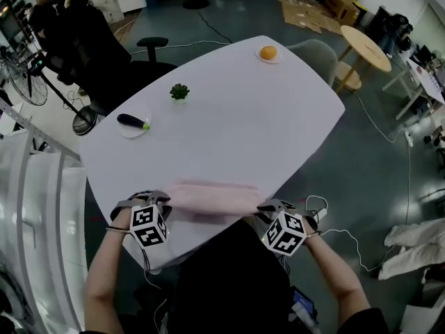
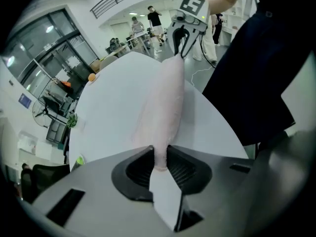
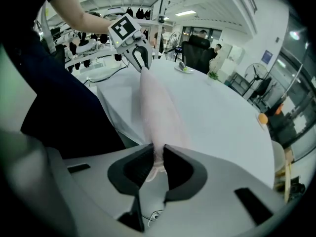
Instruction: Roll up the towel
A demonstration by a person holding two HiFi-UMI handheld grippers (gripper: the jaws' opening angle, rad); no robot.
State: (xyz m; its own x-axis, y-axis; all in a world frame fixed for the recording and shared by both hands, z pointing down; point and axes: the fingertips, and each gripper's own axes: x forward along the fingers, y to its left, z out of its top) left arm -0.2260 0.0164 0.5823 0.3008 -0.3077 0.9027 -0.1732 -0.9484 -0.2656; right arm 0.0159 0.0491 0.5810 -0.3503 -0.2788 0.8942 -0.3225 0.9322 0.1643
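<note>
While both ends are pinched, the pale pink cloth towel [image 1: 212,199] lies as a long soft band at the near edge of the white oval table [image 1: 243,124], its long axis running left to right between the two grippers. We cannot tell whether it rests on the surface or hangs just over it. The left gripper [image 2: 159,158] is clamped on the towel's left end and the right gripper [image 3: 157,161] on its right end, with cloth bunched in each grip. Neither is nearer, as each has its own end. We judge a roll must travel away from the body, across that axis, onto bare tabletop. Well apart from the towel are a dark aubergine [image 1: 132,121], a small green potted plant [image 1: 179,92] and a round orange fruit [image 1: 268,52]. Beyond the table are a grey floor [image 1: 229,19], a black office chair [image 1: 149,47] and a round wooden side table [image 1: 366,47]
</note>
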